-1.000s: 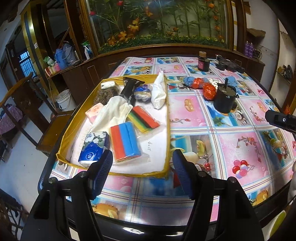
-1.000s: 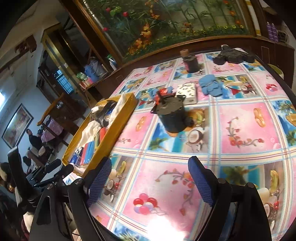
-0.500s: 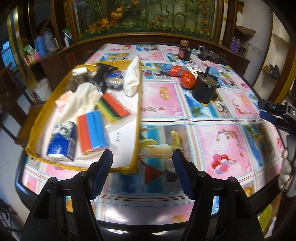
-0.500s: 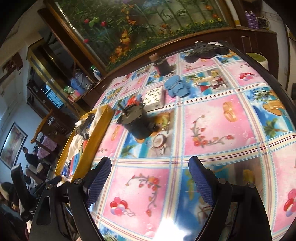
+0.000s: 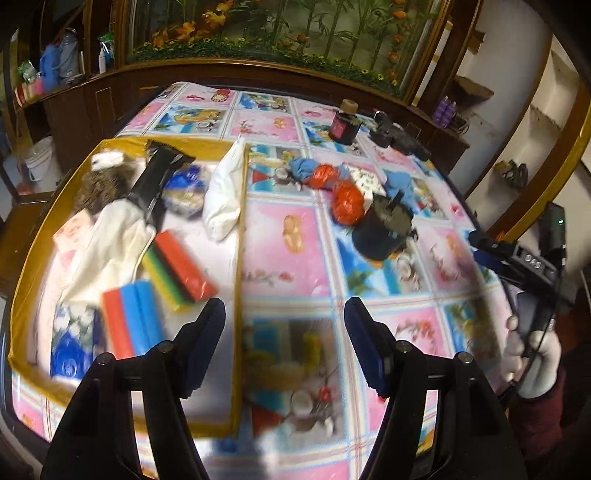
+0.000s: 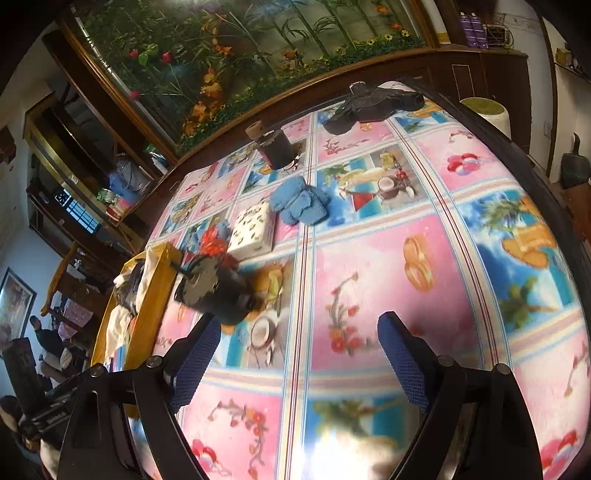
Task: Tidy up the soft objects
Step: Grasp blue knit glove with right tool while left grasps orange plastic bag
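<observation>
Indoors: round table [image 6: 424, 258] under picture-print oilcloth, mural wall behind. Soft goods mostly in yellow tray [image 5: 236, 280] (table's left side); blue cloth [image 6: 299, 201] outside. Left gripper [image 5: 284, 343] and right gripper [image 6: 299, 350] spread, empty.

A dark jar [image 6: 275, 147] stands near the patterned tablecloth's [image 6: 373, 258] far edge, beneath a floral mural [image 5: 280, 33].
</observation>
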